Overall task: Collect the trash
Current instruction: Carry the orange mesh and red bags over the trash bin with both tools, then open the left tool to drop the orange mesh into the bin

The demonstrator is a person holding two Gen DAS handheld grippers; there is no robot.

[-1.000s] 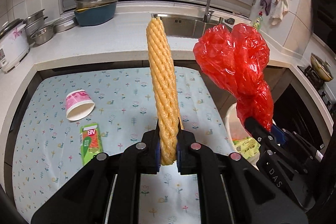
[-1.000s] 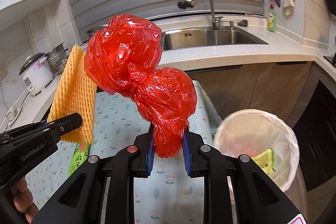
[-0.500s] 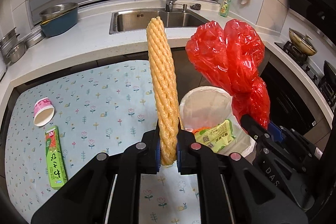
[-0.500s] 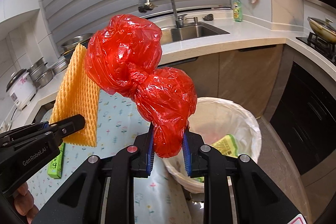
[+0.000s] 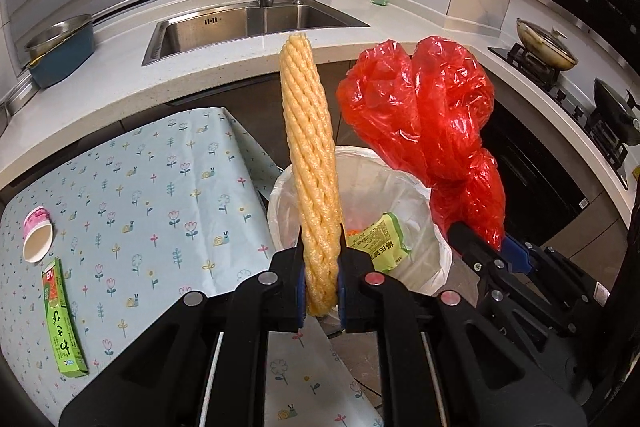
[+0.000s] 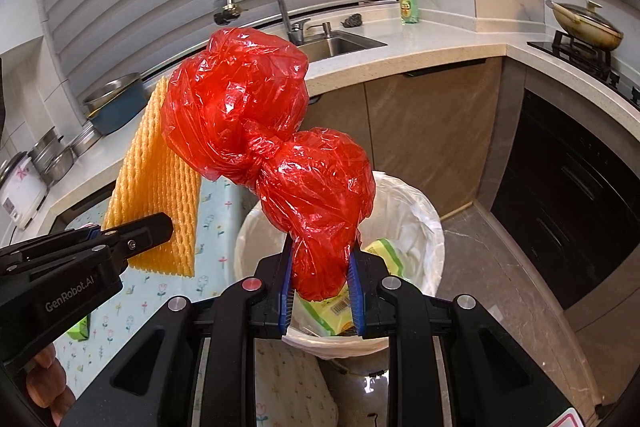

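Both grippers have swung from table to bin since a second ago. Left view: left gripper (image 5: 320, 291) clamps foam net (image 5: 310, 163) over the bin's (image 5: 440, 259) near-left rim. Right view: right gripper (image 6: 320, 291) clamps red bag (image 6: 272, 151) above bin (image 6: 424, 219); net (image 6: 156, 195) left.

Left wrist view: both grippers loaded above the bin.
Left gripper (image 5: 320, 291) jaws clamp yellow foam net (image 5: 310, 155) upright; right gripper (image 5: 486, 247) grips red bag (image 5: 424, 123); lined bin (image 5: 400, 187) below; cup (image 5: 37, 233), green carton (image 5: 62, 319) on surface (image 5: 140, 187).
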